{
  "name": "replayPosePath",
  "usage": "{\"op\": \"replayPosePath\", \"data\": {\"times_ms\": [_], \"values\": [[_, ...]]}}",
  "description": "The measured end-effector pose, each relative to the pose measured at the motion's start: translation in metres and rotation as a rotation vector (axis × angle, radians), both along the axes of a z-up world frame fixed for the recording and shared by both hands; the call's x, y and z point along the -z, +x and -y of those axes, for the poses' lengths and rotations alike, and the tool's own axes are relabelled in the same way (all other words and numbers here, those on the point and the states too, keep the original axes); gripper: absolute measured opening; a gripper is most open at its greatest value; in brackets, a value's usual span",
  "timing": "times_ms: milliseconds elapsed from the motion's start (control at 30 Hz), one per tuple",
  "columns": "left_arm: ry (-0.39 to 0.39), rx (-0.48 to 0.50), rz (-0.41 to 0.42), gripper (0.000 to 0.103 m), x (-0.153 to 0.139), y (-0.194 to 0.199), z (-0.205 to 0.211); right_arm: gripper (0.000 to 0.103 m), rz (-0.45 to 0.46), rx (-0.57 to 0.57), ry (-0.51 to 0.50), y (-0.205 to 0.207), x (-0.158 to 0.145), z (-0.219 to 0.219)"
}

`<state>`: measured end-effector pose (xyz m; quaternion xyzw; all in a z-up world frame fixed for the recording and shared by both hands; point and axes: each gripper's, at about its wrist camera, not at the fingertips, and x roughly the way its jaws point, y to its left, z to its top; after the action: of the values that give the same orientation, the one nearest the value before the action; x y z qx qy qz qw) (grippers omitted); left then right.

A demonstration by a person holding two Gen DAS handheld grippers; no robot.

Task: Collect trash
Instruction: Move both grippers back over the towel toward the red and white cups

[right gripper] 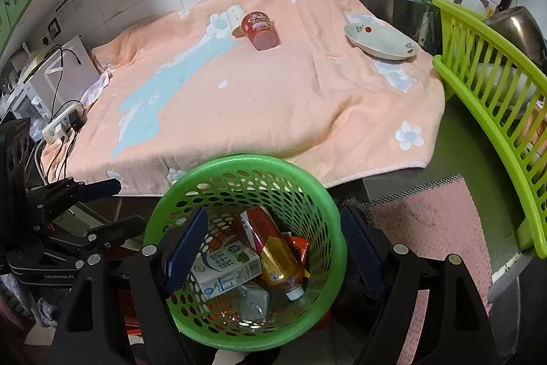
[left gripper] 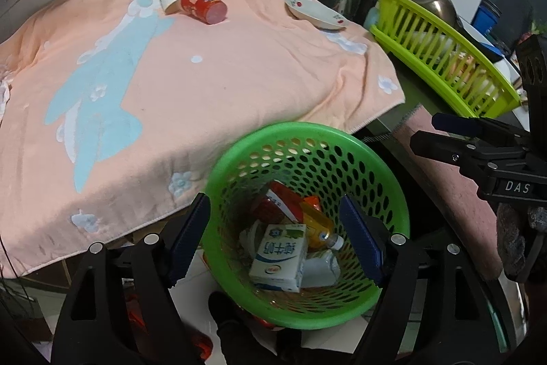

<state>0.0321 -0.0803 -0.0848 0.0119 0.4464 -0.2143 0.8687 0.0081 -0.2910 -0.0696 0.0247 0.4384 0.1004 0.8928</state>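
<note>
Lying on the towel [left gripper: 239, 81], red can [left gripper: 204, 4] far beyond left tool [left gripper: 275, 240].

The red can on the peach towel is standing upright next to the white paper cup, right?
Not quite. The red can is lying on its side beside the white paper cup on the peach towel, as the right wrist view shows.

Left tool [left gripper: 275, 240] and right tool [right gripper: 273, 248] held side by side at similar height, angled downward. Both have jaws spread wide, blue pads [left gripper: 189, 240] parted, nothing between them.
</note>
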Motion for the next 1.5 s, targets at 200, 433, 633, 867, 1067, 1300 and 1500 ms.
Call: {"op": "replayPosePath", "data": {"times_ms": [200, 433, 633, 867, 1067, 1300, 1500], "values": [[0.009, -0.026, 0.010, 0.077, -0.005, 0.018, -0.014, 0.077, -0.003, -0.018, 0.003, 0.022, -0.001, -0.013], [0.017, -0.078, 0.029, 0.077, -0.016, 0.047, -0.038, 0.077, -0.001, -0.045, -0.002, 0.061, -0.005, -0.031], [0.021, -0.124, 0.036, 0.077, -0.025, 0.077, -0.061, 0.077, 0.001, -0.060, -0.013, 0.104, -0.009, -0.043], [0.024, -0.147, 0.044, 0.077, -0.031, 0.116, -0.081, 0.077, 0.000, -0.070, -0.036, 0.165, -0.014, -0.056], [0.027, -0.152, 0.043, 0.077, -0.033, 0.149, -0.097, 0.077, -0.001, -0.082, -0.072, 0.224, -0.015, -0.075], [0.027, -0.172, 0.034, 0.077, -0.031, 0.189, -0.124, 0.077, -0.014, -0.080, -0.098, 0.297, -0.010, -0.099], [0.029, -0.186, 0.023, 0.077, -0.025, 0.217, -0.145, 0.077, -0.030, -0.072, -0.115, 0.359, 0.000, -0.117]]}}
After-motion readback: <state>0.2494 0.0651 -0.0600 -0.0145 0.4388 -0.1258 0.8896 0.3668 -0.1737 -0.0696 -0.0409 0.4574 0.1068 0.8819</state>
